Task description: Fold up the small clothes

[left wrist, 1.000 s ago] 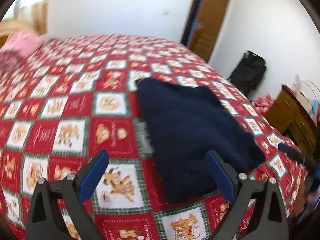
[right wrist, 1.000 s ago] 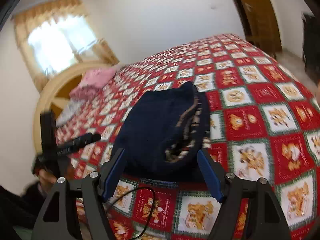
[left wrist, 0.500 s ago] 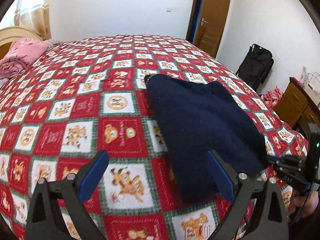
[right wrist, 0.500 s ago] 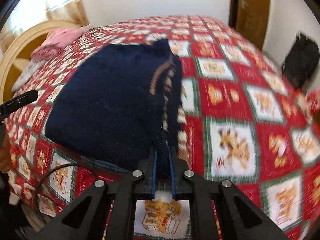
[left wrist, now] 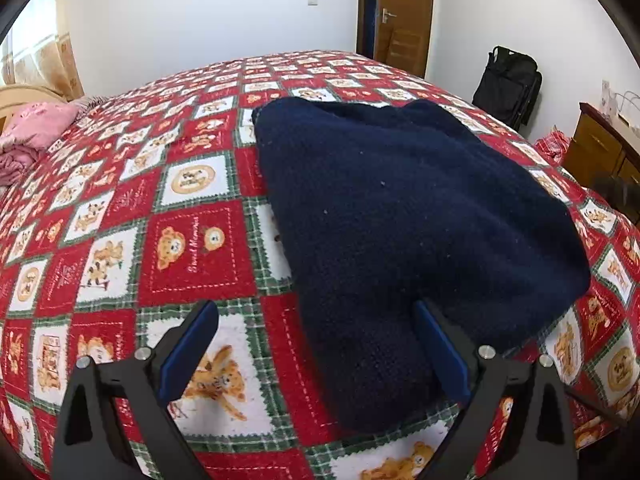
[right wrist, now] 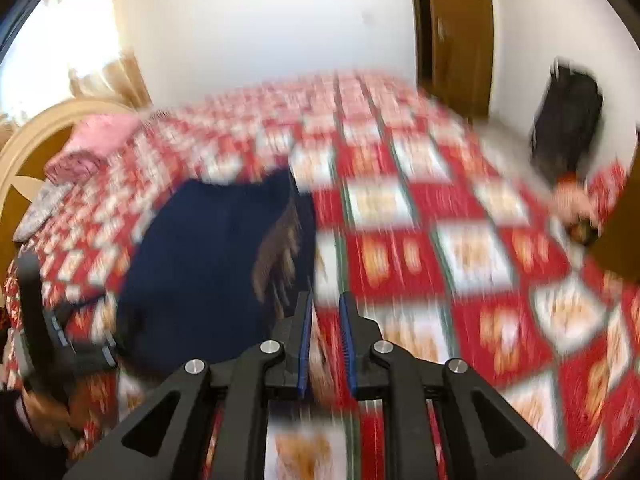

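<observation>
navy knit sweater (left wrist: 400, 216) is lying folded on the red patchwork quilt (left wrist: 192, 248) just ahead of my left gripper (left wrist: 316, 344), which i'm holding wide open and empty, while my right gripper (right wrist: 325, 340) is hanging nearly closed on nothing beside the sweater (right wrist: 200, 264).

Open bedspread (left wrist: 120, 216) left of navy sweater (left wrist: 408, 216); nothing between left gripper (left wrist: 316, 344) and it. Pink bundle (left wrist: 36, 128) far corner, black bag (left wrist: 508, 84) and dresser (left wrist: 600, 152) off bed.
</observation>
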{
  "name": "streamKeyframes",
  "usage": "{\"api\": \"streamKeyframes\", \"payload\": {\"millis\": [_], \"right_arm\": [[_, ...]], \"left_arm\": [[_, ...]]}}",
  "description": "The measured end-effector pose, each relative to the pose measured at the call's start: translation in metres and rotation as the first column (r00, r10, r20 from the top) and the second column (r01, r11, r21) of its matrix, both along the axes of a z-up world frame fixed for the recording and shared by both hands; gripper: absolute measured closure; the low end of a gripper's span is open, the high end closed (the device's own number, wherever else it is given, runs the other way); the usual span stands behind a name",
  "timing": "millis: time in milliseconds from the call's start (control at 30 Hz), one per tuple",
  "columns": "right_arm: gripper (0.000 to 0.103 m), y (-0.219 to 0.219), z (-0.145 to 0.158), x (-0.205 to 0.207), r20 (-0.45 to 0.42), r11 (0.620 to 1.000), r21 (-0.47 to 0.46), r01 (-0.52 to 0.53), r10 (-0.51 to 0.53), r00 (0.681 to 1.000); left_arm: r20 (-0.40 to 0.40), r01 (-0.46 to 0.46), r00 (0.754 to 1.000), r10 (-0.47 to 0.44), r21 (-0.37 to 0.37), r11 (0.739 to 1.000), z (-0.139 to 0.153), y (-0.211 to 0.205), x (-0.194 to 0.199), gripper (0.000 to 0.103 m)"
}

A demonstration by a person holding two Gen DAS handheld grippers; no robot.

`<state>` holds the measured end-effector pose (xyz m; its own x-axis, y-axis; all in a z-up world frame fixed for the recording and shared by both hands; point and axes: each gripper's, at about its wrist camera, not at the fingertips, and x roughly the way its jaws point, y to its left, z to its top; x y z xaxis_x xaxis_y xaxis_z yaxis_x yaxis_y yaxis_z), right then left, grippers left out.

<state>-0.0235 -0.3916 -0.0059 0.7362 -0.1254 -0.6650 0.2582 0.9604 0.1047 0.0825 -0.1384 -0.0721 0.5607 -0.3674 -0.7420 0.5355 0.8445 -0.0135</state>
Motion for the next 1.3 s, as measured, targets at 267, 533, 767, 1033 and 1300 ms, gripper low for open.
{"api": "streamKeyframes", "payload": {"millis": [267,533,767,1033,1300], "right_arm": [[0.088,0.018,-0.035,0.145,-0.087,0.989,0.005,-0.147,0.147,0.985],[0.092,-0.023,-0.070,0.177,-0.092,0.995,0.088,-0.054,0.062,0.994],[0.088,-0.016,-0.049,0.146,-0.012,1.000,0.011,0.025,-0.025,1.000],[0.088,0.034,-0.044,0.060,0.009,0.994,0.012,-0.107,0.107,0.994],[0.087,0.057,-0.078,0.024,-0.049,0.991,-0.079,-0.112,0.108,0.993]], "left_arm": [[0.027,-0.042,0.999,0.040,0.079,0.996,0.000,-0.010,-0.010,0.003],[0.045,-0.028,0.999,0.023,0.114,0.993,-0.002,-0.013,-0.010,0.001],[0.015,-0.046,0.999,0.045,0.090,0.995,0.003,-0.006,-0.007,0.000],[0.042,-0.039,0.999,0.034,0.117,0.992,0.011,-0.013,-0.006,0.000],[0.065,-0.058,0.997,0.048,0.169,0.984,0.009,-0.016,-0.015,0.000]]}}
